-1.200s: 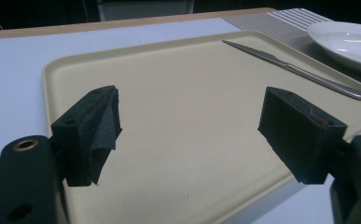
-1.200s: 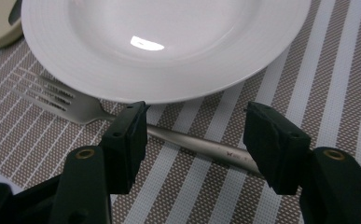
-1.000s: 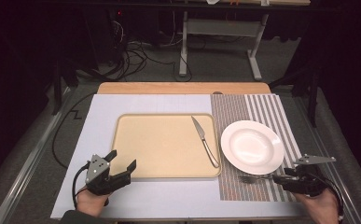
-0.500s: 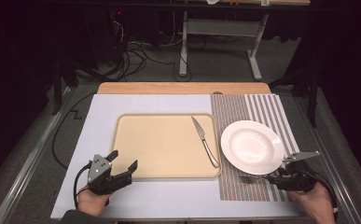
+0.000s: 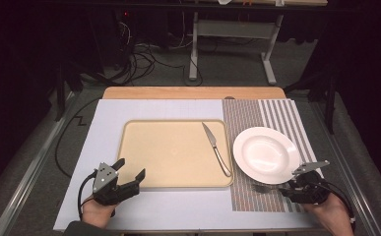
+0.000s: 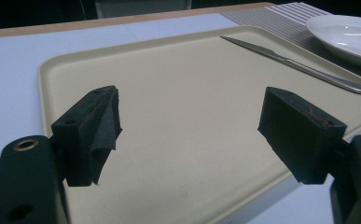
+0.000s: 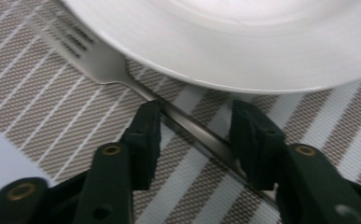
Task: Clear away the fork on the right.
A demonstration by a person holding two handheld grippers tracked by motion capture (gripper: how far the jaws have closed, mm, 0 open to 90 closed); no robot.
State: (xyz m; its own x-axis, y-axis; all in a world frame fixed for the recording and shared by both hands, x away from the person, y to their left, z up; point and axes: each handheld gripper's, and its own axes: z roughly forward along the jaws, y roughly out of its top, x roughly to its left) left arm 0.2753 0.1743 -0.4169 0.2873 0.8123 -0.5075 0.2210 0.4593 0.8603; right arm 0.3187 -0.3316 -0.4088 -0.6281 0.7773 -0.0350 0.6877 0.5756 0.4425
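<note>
A: Right claw, what's it on?

B: Low over the striped placemat, straddling the handle of a fork. Jaws have just been closing, now about half apart. The handle runs between the two pads; the left pad looks to touch its edge, a gap shows on the other side. Not clamped yet.

A: Fork's position?

B: Flat on the placemat, just in front of the white plate, at the near right of the tabletop. In the right gripper view the tines point away up-left and lie beside the plate's rim; whether they tuck under it I cannot tell. In the high view the fork shows as a thin grey line left of the right claw.

A: Left claw?

B: Left claw held at the near left corner of the tan tray, jaws wide apart, nothing between them. In the left gripper view it looks across the tray's bare surface.

A: Anything else noted?

B: A knife lies on the tray's right side, blade away from the person, handle near the tray's right rim. Plate sits just right of the tray.
</note>
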